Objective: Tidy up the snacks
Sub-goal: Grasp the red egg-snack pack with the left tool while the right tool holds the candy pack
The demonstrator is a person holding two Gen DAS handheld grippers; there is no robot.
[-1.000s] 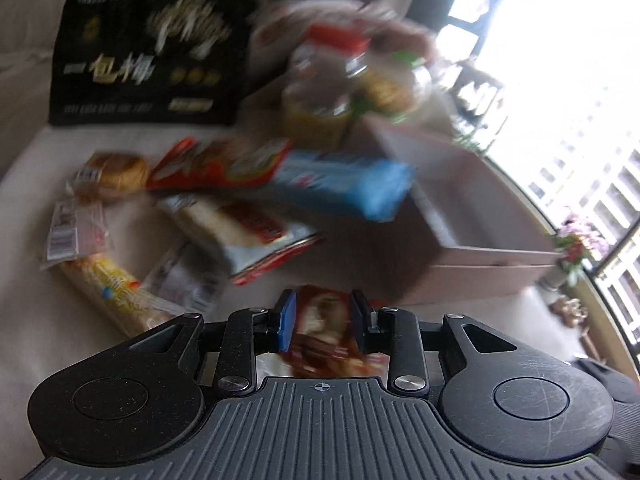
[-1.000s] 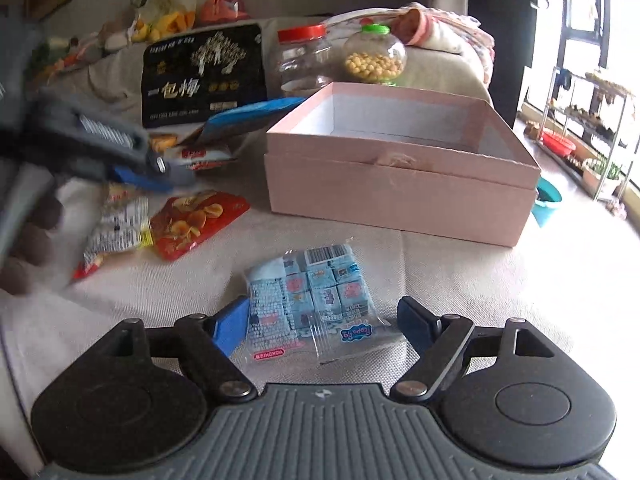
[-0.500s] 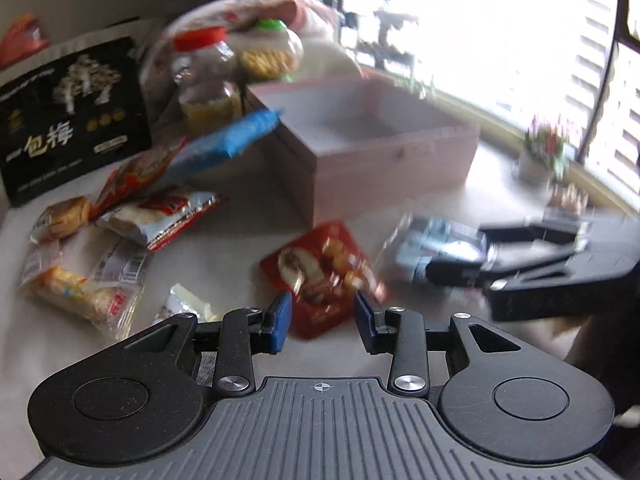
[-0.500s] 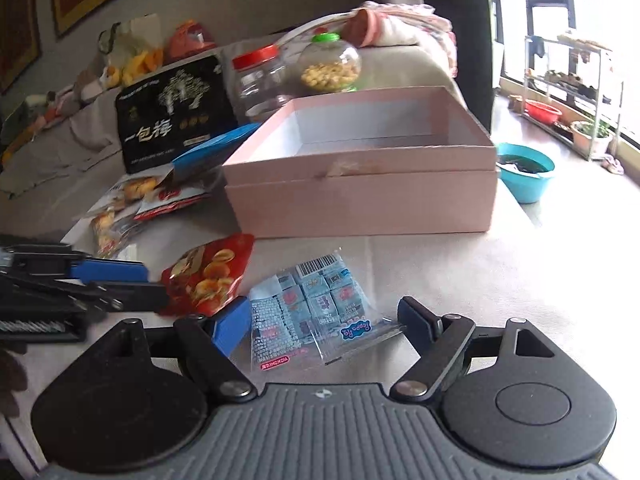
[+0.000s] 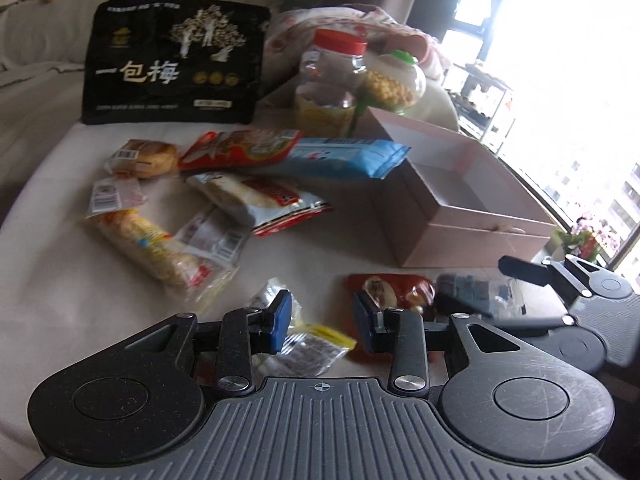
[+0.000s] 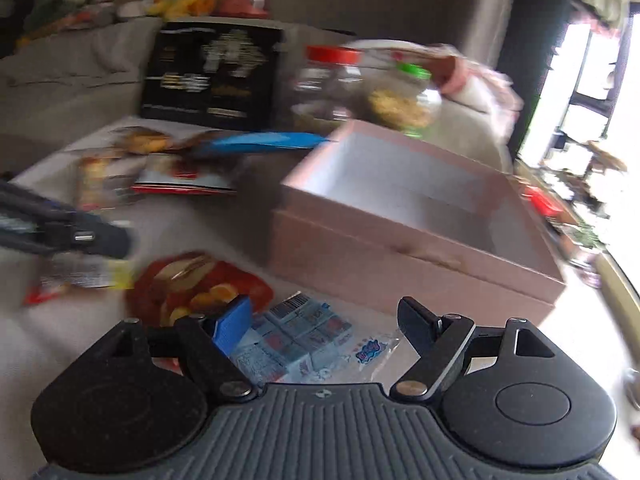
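Cloth-covered table (image 5: 60, 300), one pink box (image 6: 420, 272), two jars, perhaps nine snack packets; both grippers' fingers wide, empty.

Bright window (image 5: 568, 80) on the right, blown out. Beige sofa (image 5: 36, 52) behind, dark curtain (image 6: 520, 40) beside window.

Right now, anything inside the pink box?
The pink box shows bare white walls and floor, no snacks. Its near wall hides the front strip of the floor.
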